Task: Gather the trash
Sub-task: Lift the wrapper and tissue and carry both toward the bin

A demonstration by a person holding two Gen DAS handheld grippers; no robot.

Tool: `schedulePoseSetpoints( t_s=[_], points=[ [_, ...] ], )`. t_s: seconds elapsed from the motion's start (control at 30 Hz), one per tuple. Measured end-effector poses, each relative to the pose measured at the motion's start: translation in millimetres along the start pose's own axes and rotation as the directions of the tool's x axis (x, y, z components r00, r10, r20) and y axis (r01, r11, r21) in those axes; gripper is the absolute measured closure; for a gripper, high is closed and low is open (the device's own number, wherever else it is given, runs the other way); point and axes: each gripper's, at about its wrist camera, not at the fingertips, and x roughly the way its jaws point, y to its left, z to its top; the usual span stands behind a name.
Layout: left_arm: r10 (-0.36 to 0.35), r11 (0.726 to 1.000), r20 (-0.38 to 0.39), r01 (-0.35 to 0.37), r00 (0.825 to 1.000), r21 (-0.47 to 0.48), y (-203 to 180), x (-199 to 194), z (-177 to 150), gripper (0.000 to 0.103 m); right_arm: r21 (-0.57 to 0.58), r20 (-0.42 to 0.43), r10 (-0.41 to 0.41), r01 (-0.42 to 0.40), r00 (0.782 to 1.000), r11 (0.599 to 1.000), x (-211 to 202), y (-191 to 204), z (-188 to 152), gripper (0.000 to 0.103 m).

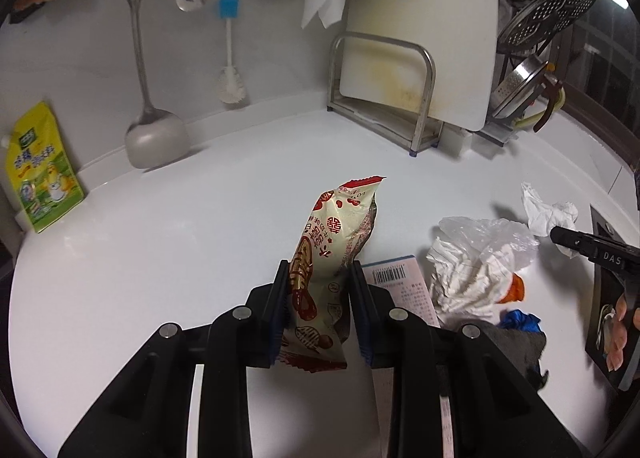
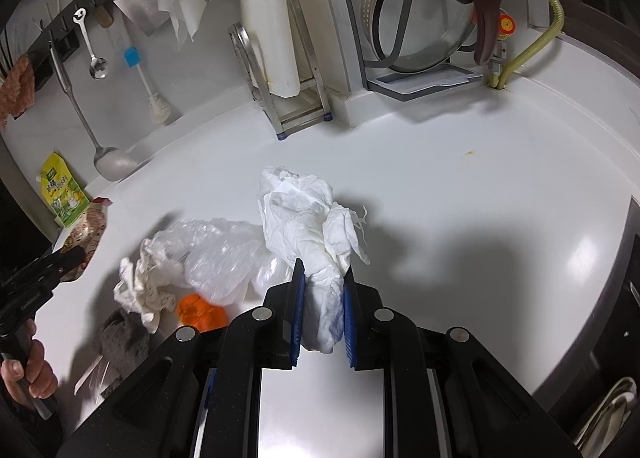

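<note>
White countertop [image 2: 460,194], glossy, one small orange stain far right. On it: clear plastic bag [image 2: 224,254] and crumpled paper [image 2: 140,282] touching, centre left; orange scrap [image 2: 200,312] and grey cloth [image 2: 120,338] nearer; yellow-green pouch [image 2: 64,196] far left; metal rack [image 2: 296,106] with white cutting board [image 2: 268,18] at the far edge.

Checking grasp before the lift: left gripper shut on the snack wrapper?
Shut. Left gripper pads press both sides of the snack wrapper, which stands between them.

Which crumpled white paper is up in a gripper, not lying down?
The crumpled tissue pinched by the right gripper. The other white paper wad lies on the countertop beside the plastic bag.
</note>
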Motion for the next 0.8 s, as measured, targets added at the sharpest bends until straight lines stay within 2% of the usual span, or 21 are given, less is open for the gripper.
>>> schedulePoseSetpoints(
  t_s=[0.3,0.6,0.8],
  points=[
    [0.017,0.999,0.032,-0.016,0.999,-0.029,9.7,-60.8,-34.5,0.074,0.024,0.040,0.016,-0.017,0.999,1.000,-41.5,7.0,-37.1,0.087],
    [0.032,0.998,0.077,-0.028,0.997,-0.055,-0.3,-119.4,-79.0,0.074,0.054,0.081,0.012,-0.017,0.997,0.998,-100.3,18.4,-97.3,0.087],
    [-0.003,0.999,0.072,0.005,0.997,-0.031,-15.8,-150.5,-110.6,0.074,0.067,0.110,0.014,-0.022,0.994,0.997,-138.5,33.6,-142.6,0.087]
  ],
)
